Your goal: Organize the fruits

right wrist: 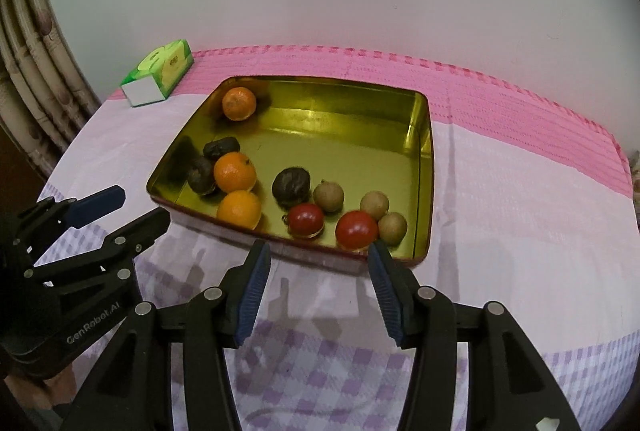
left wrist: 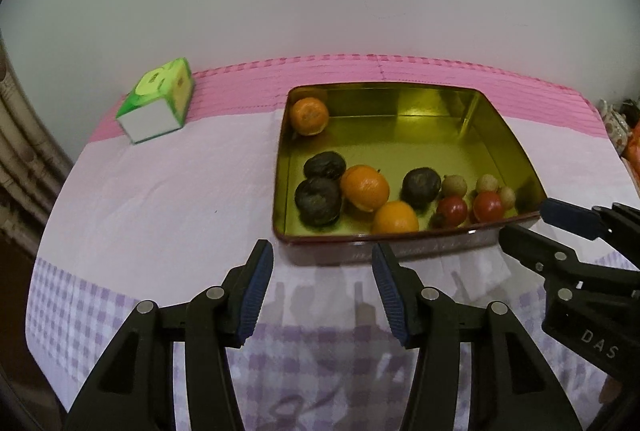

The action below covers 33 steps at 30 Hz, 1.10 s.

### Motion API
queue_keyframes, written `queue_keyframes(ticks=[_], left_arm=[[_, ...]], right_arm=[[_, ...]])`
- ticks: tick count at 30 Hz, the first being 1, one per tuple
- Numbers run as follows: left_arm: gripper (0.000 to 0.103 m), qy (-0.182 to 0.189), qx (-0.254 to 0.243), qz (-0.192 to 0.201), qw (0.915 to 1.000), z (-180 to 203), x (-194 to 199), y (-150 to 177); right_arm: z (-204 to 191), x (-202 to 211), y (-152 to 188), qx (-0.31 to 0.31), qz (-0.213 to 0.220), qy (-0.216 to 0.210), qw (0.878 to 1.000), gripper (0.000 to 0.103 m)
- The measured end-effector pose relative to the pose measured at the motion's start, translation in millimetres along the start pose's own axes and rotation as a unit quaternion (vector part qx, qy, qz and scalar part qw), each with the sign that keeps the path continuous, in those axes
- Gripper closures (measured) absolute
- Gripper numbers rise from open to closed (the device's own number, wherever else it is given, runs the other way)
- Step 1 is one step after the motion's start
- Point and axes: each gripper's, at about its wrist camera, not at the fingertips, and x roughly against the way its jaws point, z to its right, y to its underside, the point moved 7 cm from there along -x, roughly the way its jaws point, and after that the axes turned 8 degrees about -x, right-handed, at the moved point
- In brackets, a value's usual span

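Table (right wrist: 500, 183), draped in a pink, white and lilac-checked cloth, is carrying everything. On it a shallow square gold-lined metal tin (right wrist: 340, 135) is sitting with all the visible fruit inside; no fruit is showing on the cloth around it.

Fruit, big to small. Three round orange citrus: one alone in the far left corner (right wrist: 239, 103), two touching near the front wall (right wrist: 235, 171). Three dark wrinkled brown fruits: two beside the citrus pair on the left (right wrist: 201, 175), one nearer the middle (right wrist: 291, 187). Two glossy red round fruits (right wrist: 357, 229) and three small tan round fruits (right wrist: 328, 195) are clustering at the front right.

A green and white tissue box (right wrist: 160, 75) is standing well apart, far left.

Left gripper (left wrist: 322, 295) and right gripper (right wrist: 318, 291) are both hovering before the tin's front wall, jaws spread wide, gripping nothing.

Judgement: the kinds are partly grouped, yet one citrus and one dark fruit are lying apart from their fellows. This fits either sorting in progress or a gathering into the tin already complete. Any further pick is calling for a narrow descent between close neighbours without nudging them.
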Motion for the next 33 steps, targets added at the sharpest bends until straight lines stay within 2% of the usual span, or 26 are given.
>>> queue_keyframes(ticks=[12, 33], left_arm=[[0.05, -0.013, 0.012, -0.004, 0.9998, 0, 16, 18], [0.05, -0.018, 0.014, 0.005, 0.9997, 8, 32, 25]], right_arm=[[-3, 24, 23, -0.014, 0.014, 0.015, 1.0, 0.055], [-5, 42, 32, -0.006, 0.037, 0.027, 0.999, 0.055]])
